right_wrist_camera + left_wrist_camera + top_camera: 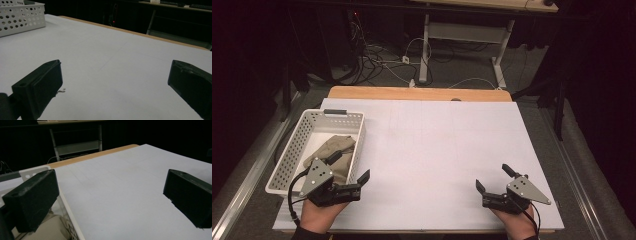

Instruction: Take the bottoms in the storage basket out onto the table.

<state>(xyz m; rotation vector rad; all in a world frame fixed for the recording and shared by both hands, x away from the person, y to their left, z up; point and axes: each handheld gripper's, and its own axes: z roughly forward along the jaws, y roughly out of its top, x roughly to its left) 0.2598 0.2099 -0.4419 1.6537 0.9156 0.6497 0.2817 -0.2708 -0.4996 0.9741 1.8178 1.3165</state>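
Both sets of jaws stand wide apart with nothing between them. The tan cloth lies in the white basket, just beneath my left gripper. I'd dip in and pinch a raised fold (probably the nearest); my right gripper waits over bare tabletop.

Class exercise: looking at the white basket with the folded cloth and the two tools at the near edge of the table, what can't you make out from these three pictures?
- Cloth in the basket: high view, its near end lies behind the left tool; what garment it is stays unclear.
- Left gripper view: the cloth is cut off by the bottom edge and the jaw.
- Right tool: the hand behind it is cut off by the bottom edge.
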